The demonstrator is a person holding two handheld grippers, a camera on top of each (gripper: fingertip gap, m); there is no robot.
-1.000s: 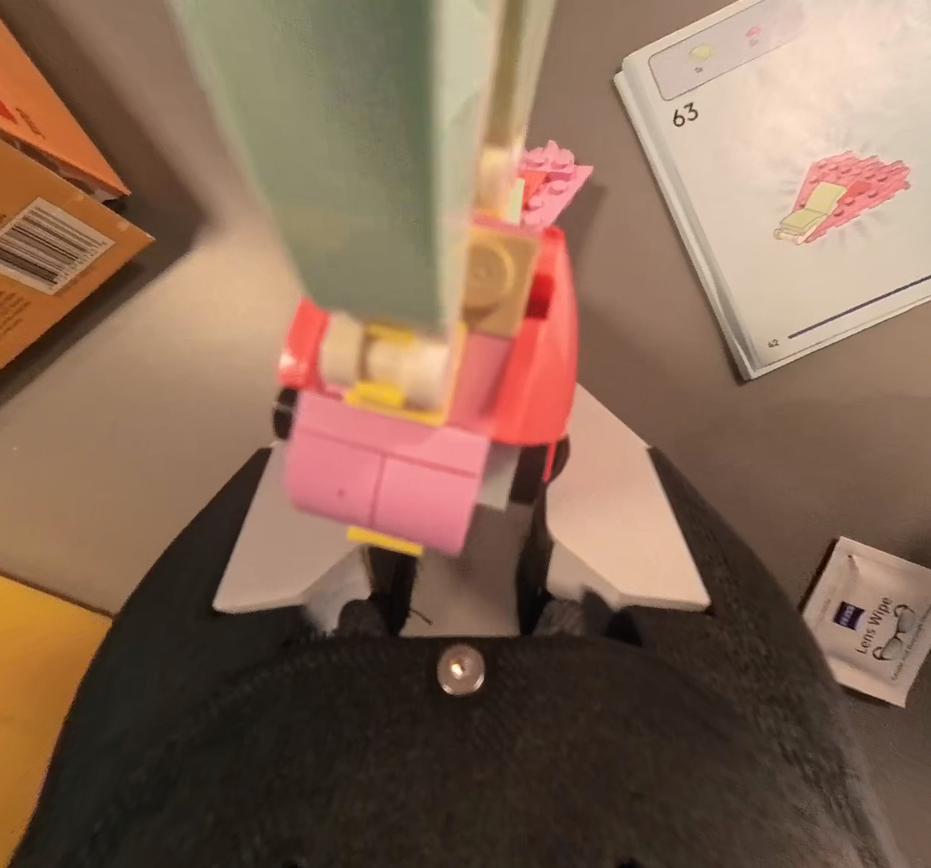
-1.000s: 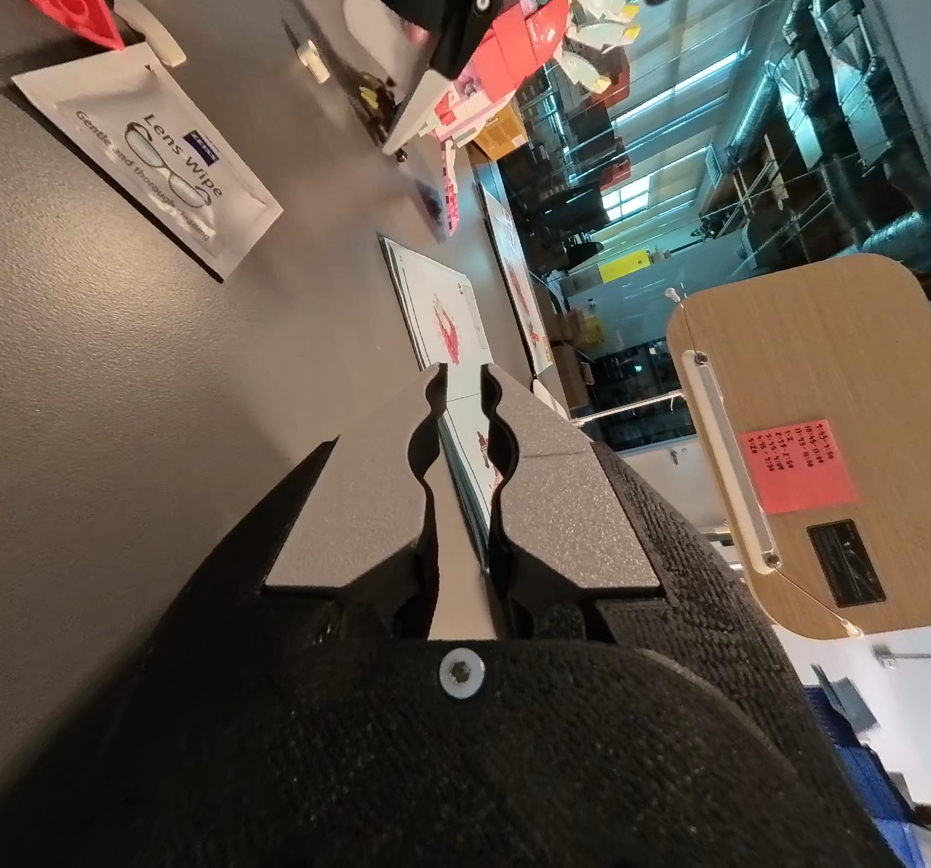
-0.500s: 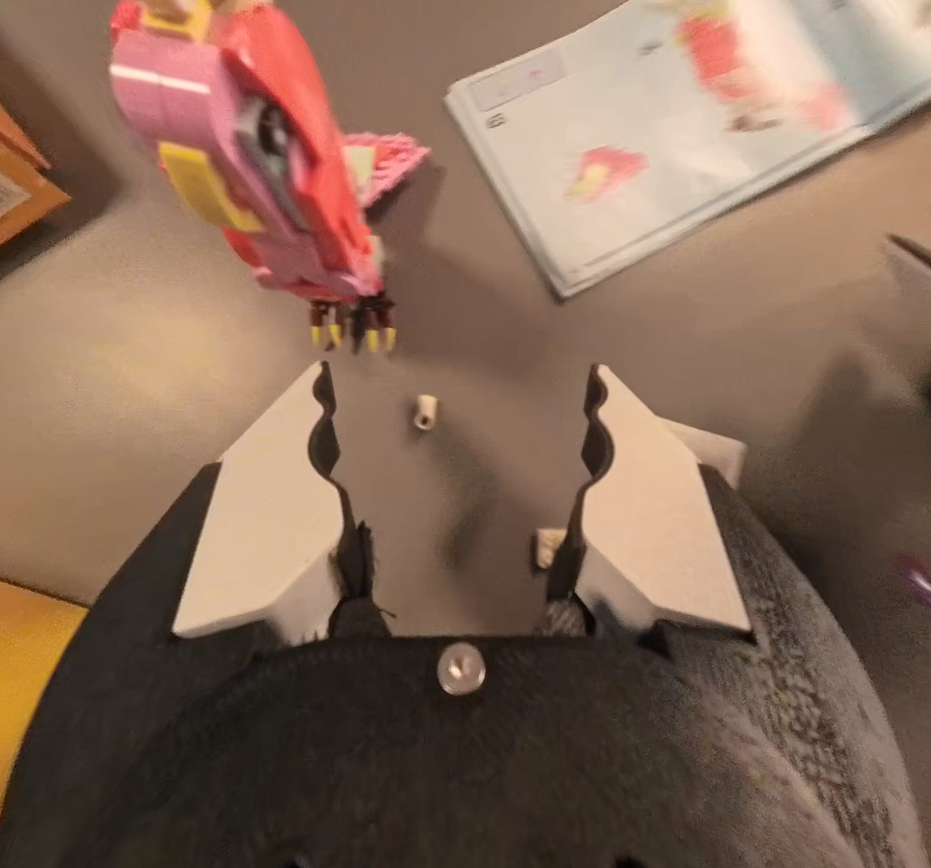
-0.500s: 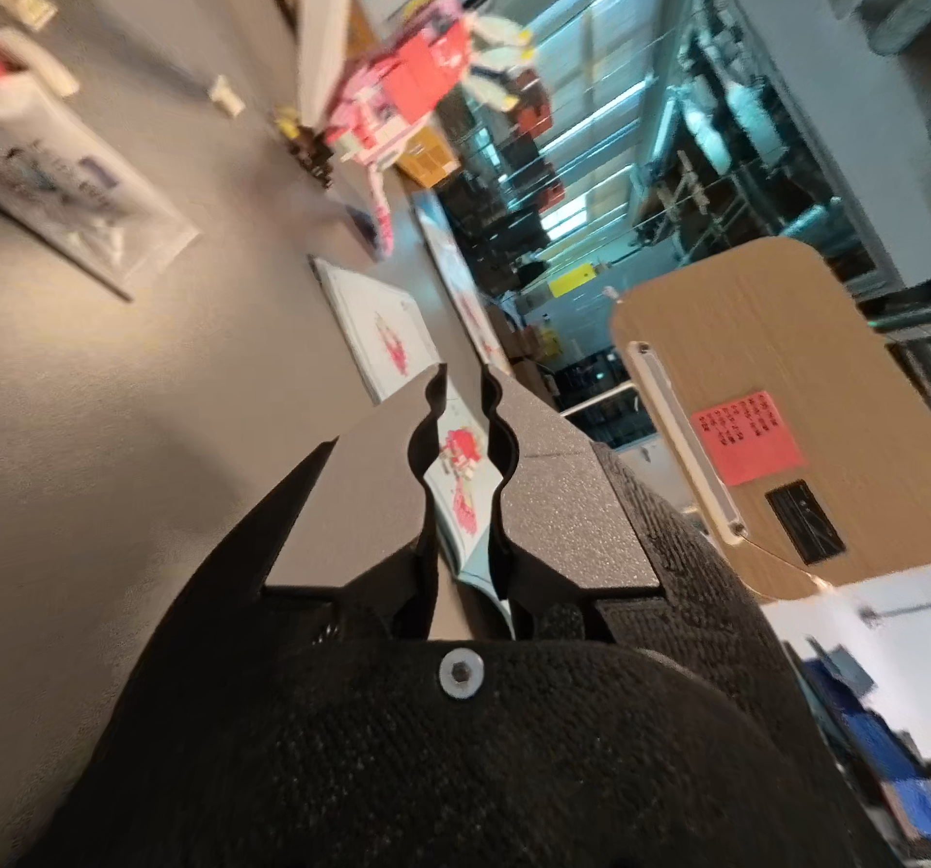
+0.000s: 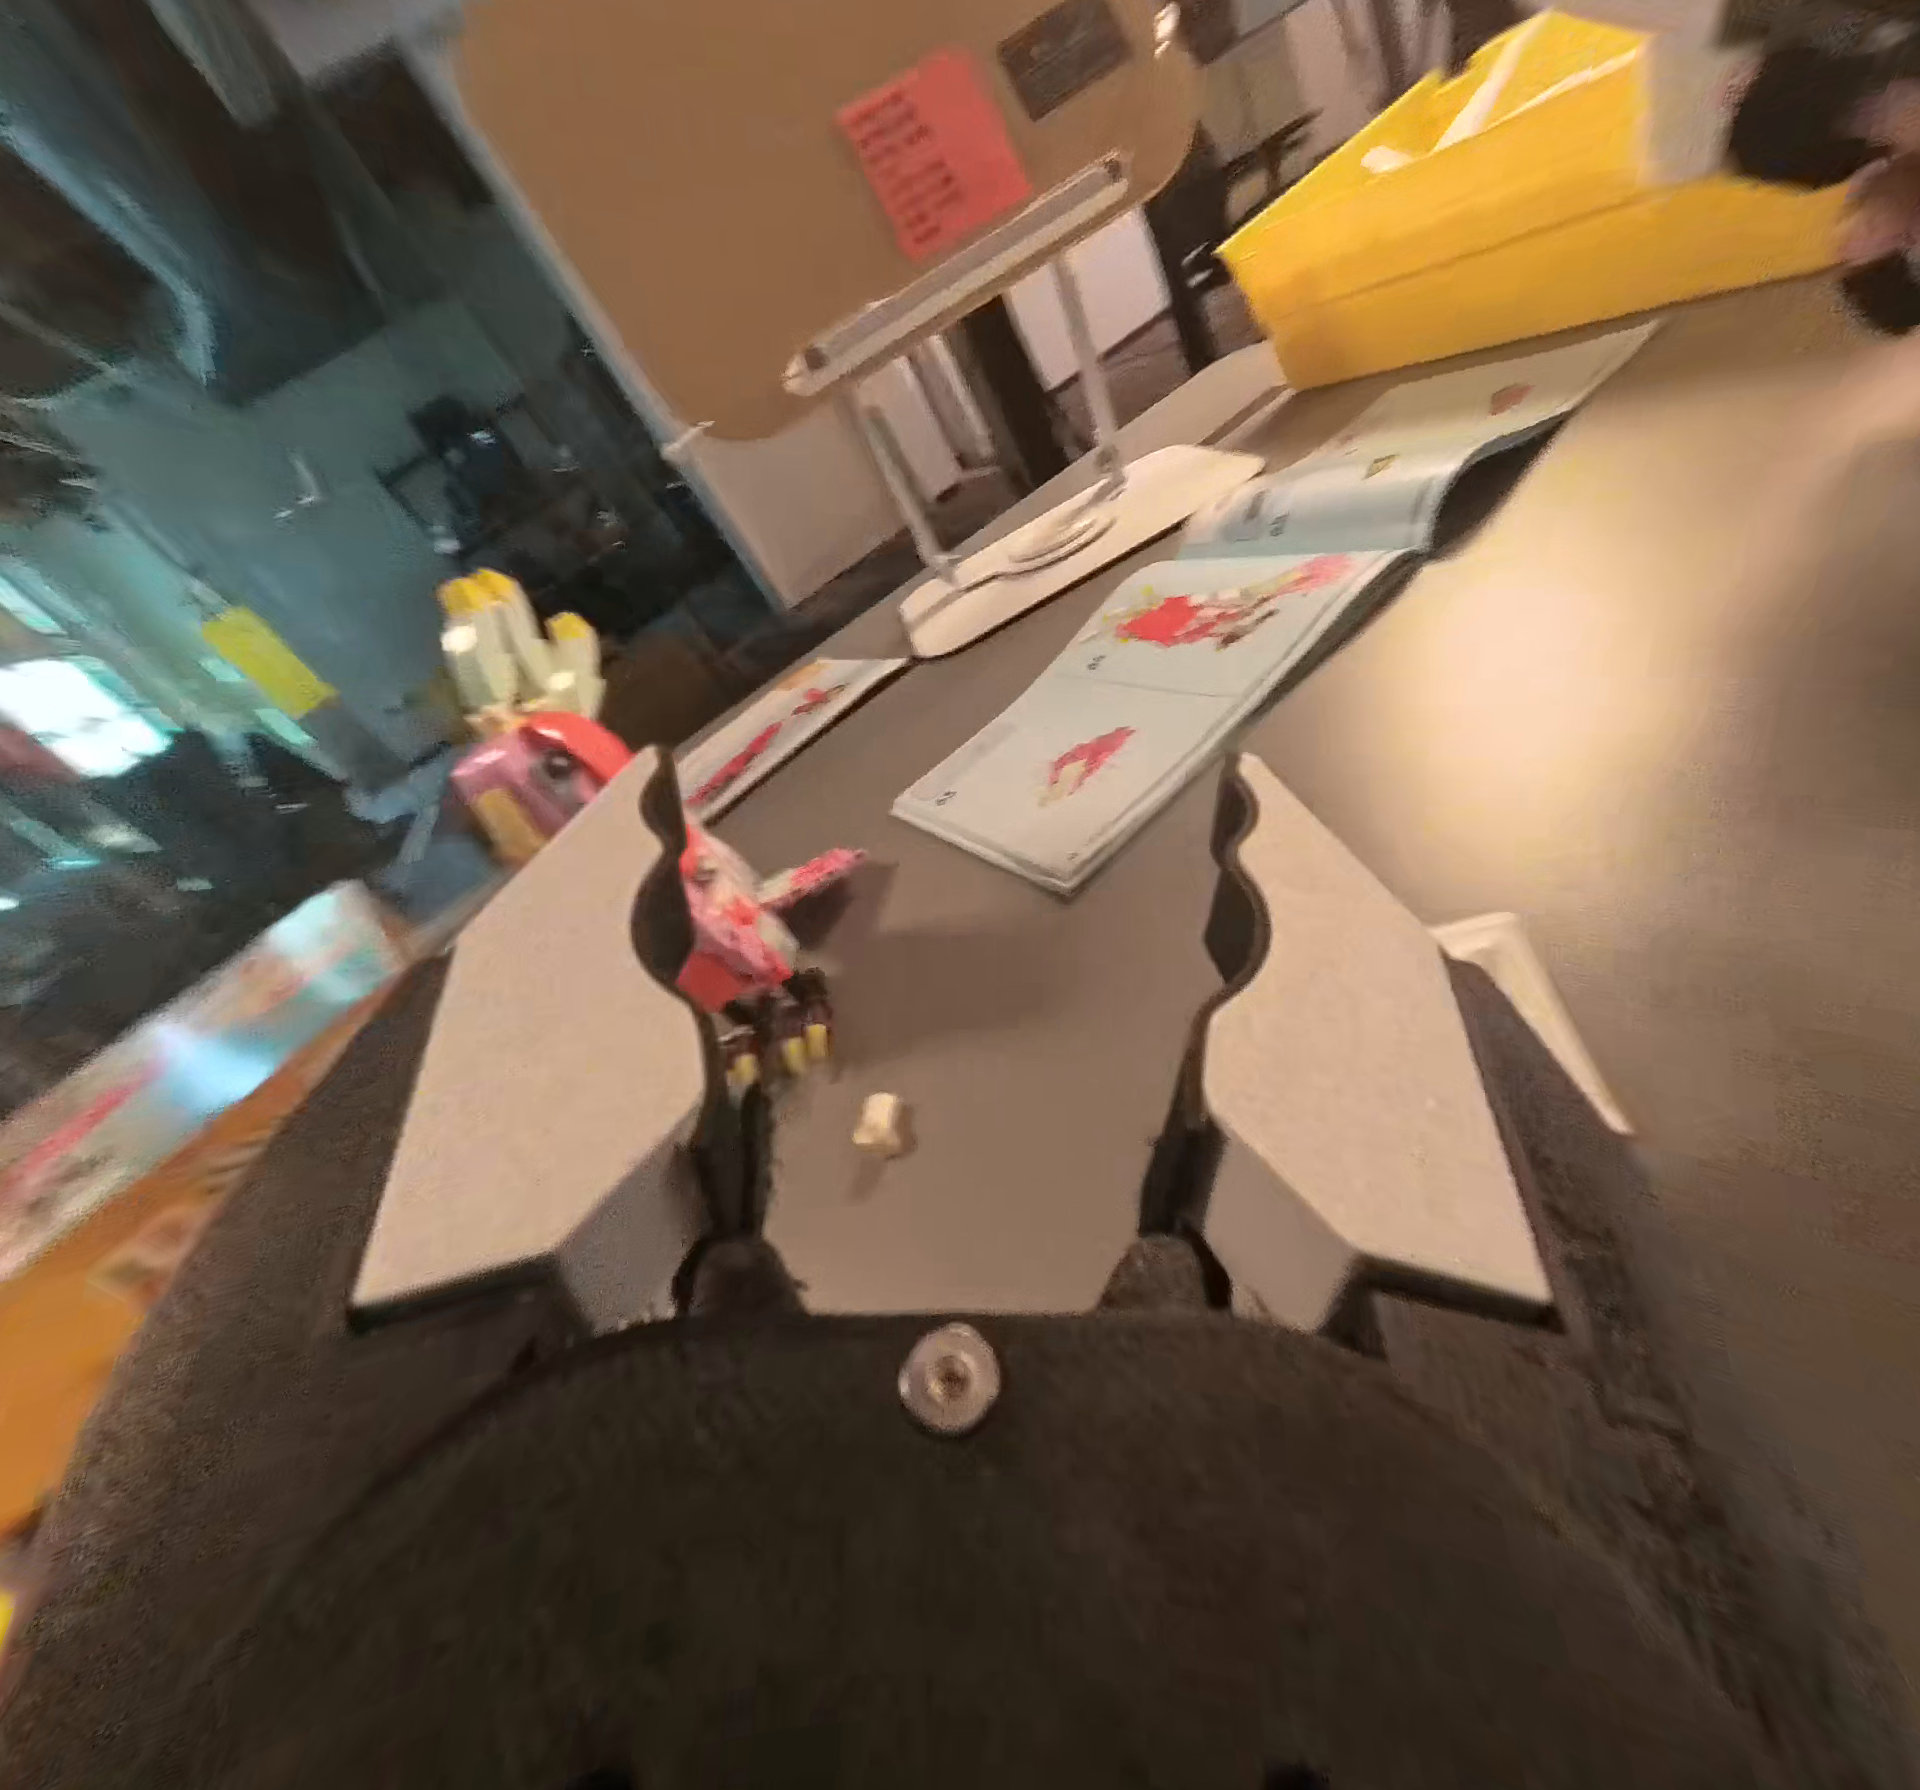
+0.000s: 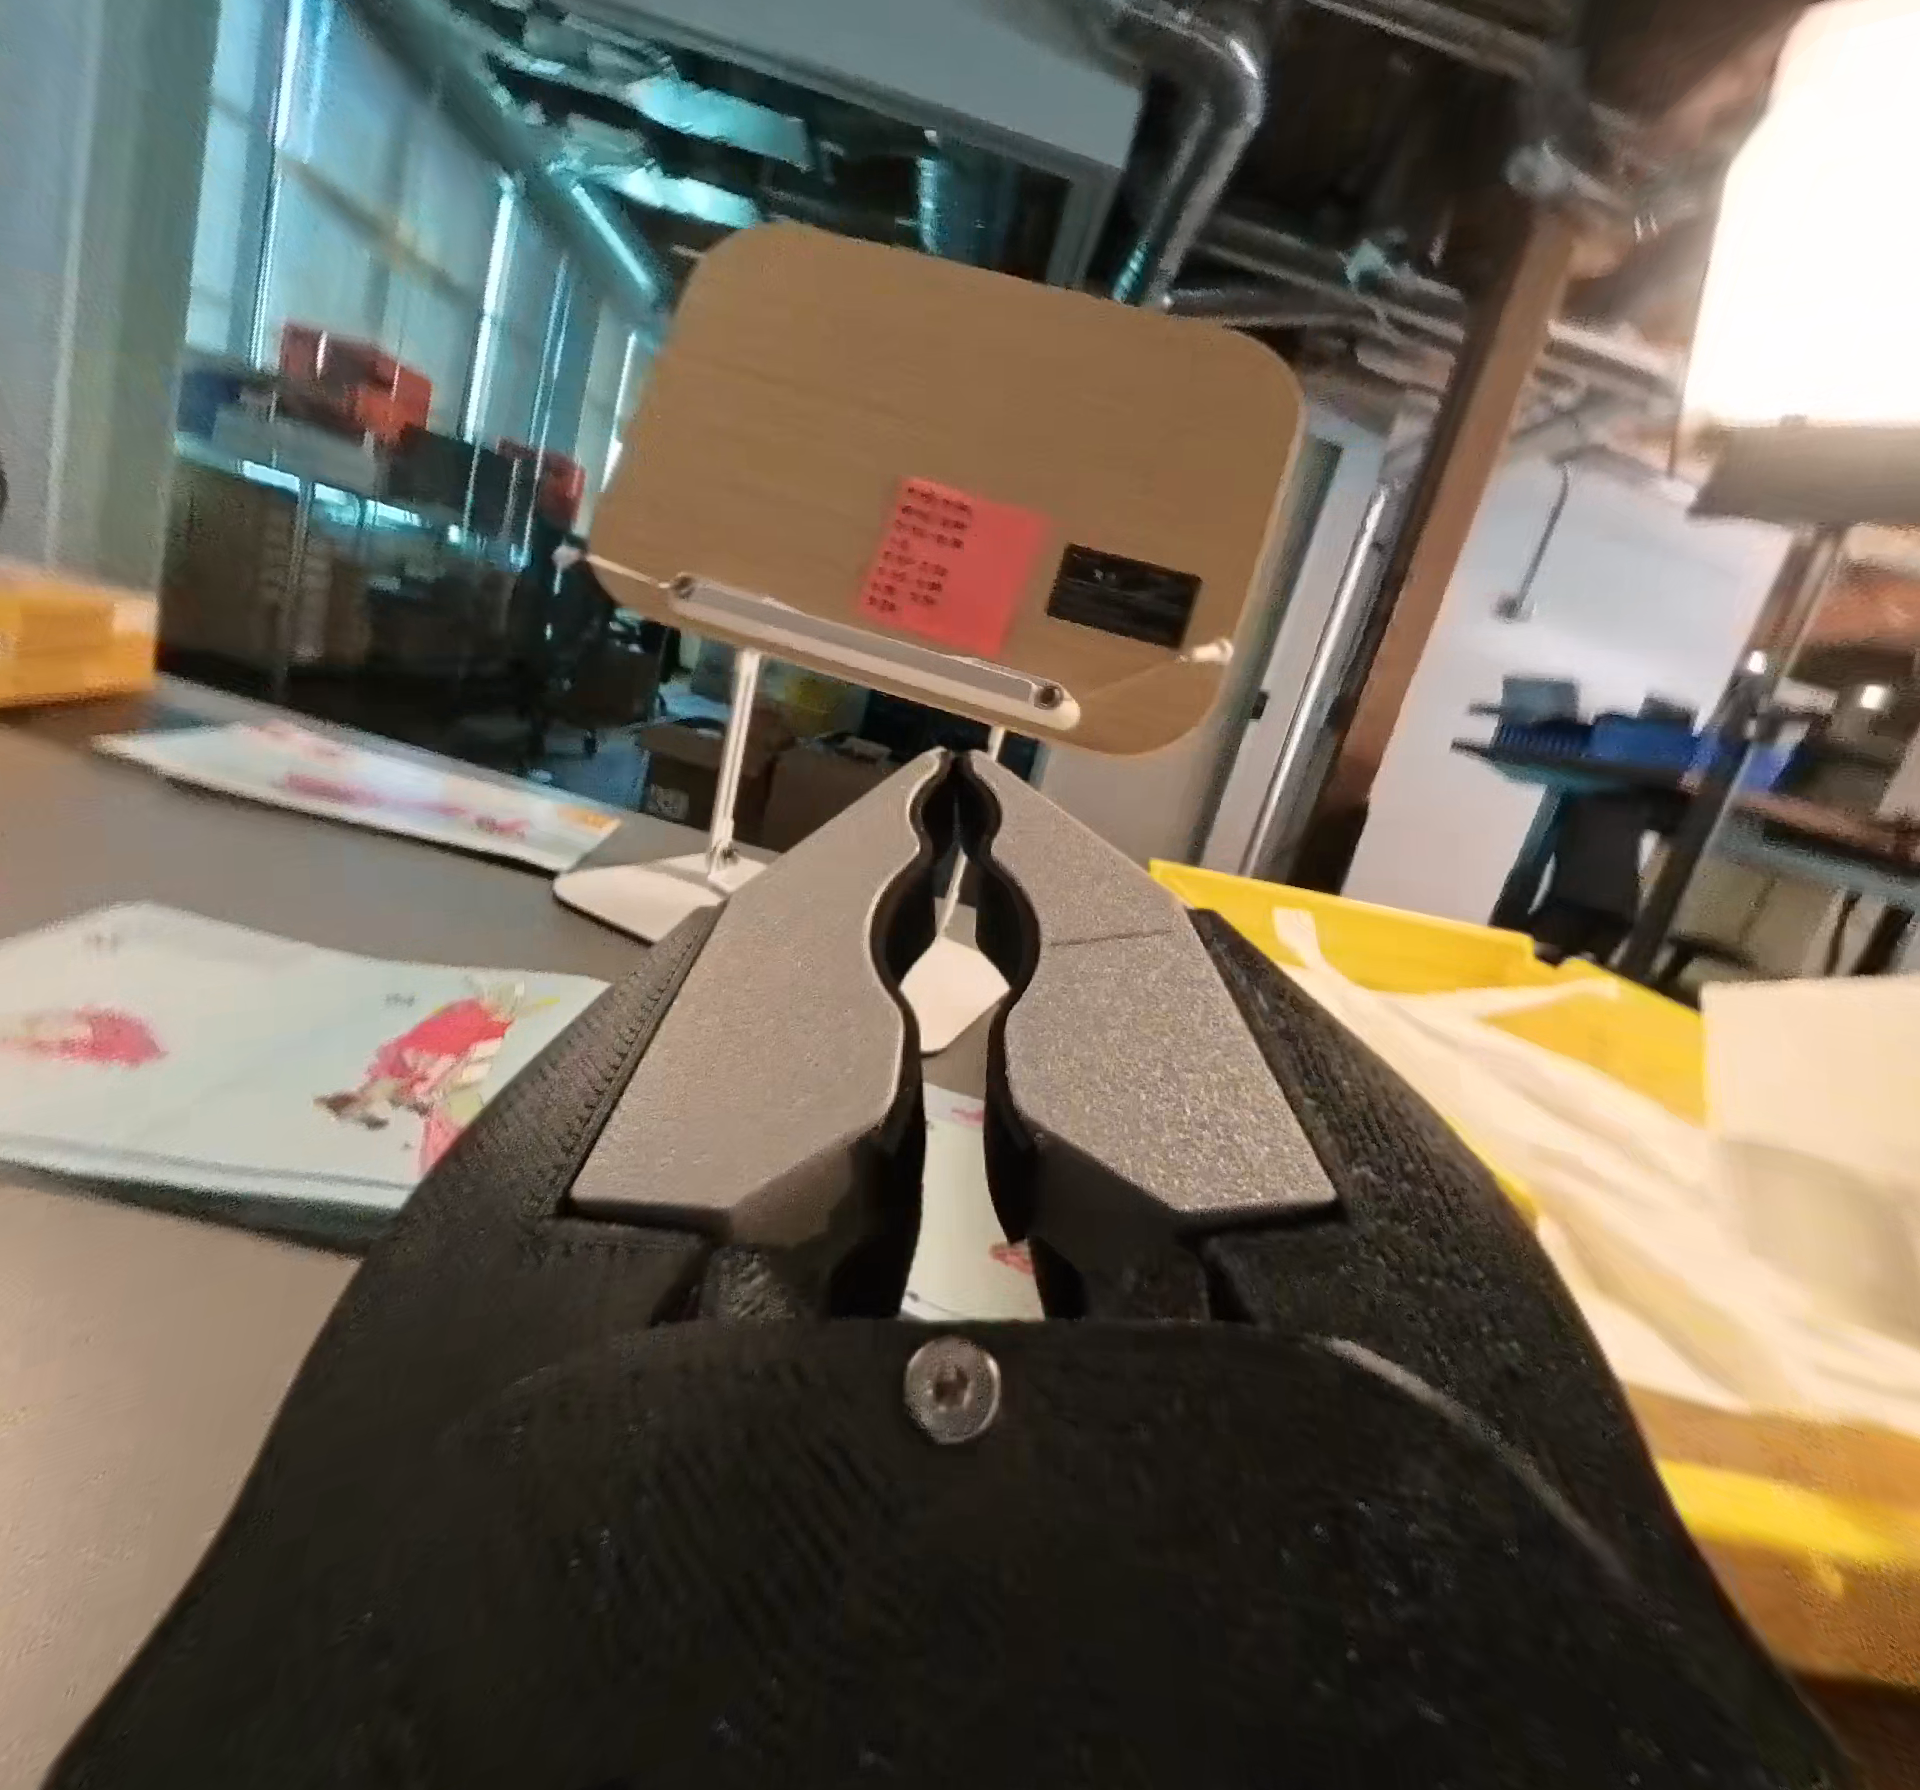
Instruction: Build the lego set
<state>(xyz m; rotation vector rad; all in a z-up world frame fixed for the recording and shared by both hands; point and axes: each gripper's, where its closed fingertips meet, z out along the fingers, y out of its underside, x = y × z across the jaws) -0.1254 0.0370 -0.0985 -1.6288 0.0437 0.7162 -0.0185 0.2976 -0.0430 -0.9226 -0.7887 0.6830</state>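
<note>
You've got a red, pink and pale-yellow brick bird (image 5: pixel 717 919) near left, a cream brick (image 5: pixel 881 1124) beside it on the dark grey table (image 5: pixel 1039 1065). Pale-blue booklet (image 5: pixel 1132 712) with red-pink drawings, yellow bin (image 5: pixel 1507 234) far right, tan board (image 6: pixel 935 452) with a red sticker (image 6: pixel 951 561).

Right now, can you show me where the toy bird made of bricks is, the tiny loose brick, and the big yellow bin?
toy bird (image 5: pixel 727 940), left wrist view, on its red and pink body.
tiny loose brick (image 5: pixel 881 1125), left wrist view, on its middle.
yellow bin (image 5: pixel 1507 254), left wrist view, on its long side wall.
</note>
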